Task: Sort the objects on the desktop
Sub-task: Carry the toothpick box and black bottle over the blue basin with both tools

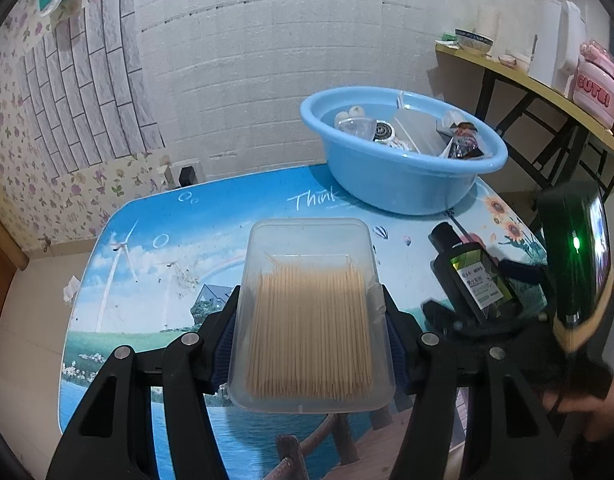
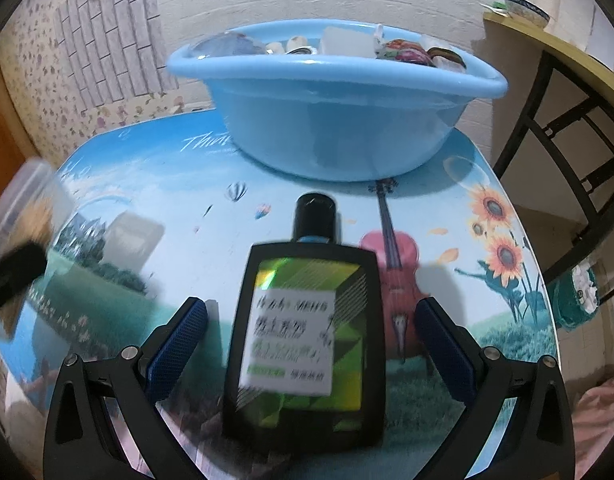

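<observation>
Left gripper (image 1: pixel 311 320) clenching clear toothpick box (image 1: pixel 311 312) above table (image 1: pixel 147 240); right gripper (image 2: pixel 311 344) jaws spread, straddling black bottle (image 2: pixel 307 336), not touching; blue basin (image 2: pixel 335 120) sitting behind.

A low table with a glossy printed top of sky, windmills and sunflowers (image 1: pixel 155 240) stands against a far wall of pale grey brick-pattern panels (image 1: pixel 267 60). On the left the wall carries floral wallpaper (image 1: pixel 11 128). To the right runs a yellow-topped, black-framed side table (image 1: pixel 547 84). The floor is pale tile (image 1: pixel 27 312).
</observation>
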Demonstrator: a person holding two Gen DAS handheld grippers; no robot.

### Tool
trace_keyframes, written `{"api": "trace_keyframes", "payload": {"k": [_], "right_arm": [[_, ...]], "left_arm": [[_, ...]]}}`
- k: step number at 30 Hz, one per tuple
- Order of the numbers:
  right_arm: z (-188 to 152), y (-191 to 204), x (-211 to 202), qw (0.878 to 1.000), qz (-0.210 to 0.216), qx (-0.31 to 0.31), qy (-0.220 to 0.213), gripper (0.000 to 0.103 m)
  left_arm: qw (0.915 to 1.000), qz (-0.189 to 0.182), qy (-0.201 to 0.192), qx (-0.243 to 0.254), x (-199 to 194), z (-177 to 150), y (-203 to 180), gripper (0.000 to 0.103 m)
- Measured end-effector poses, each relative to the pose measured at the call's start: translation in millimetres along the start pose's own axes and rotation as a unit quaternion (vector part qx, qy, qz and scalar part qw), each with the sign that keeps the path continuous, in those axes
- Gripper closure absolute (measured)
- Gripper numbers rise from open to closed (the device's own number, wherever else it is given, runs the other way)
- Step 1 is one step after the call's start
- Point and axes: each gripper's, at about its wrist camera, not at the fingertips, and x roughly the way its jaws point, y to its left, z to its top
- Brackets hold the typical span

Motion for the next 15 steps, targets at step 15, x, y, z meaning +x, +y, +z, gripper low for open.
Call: {"api": "trace_keyframes", "payload": {"k": [15], "right_arm": [[4.0,19.6,4.5,1.0,-0.014,0.016,-0.006,0.001]], "left_arm": [[0.9998,0.015,-0.003,-0.012,-5.6,1.3,7.6,0.043]]}}
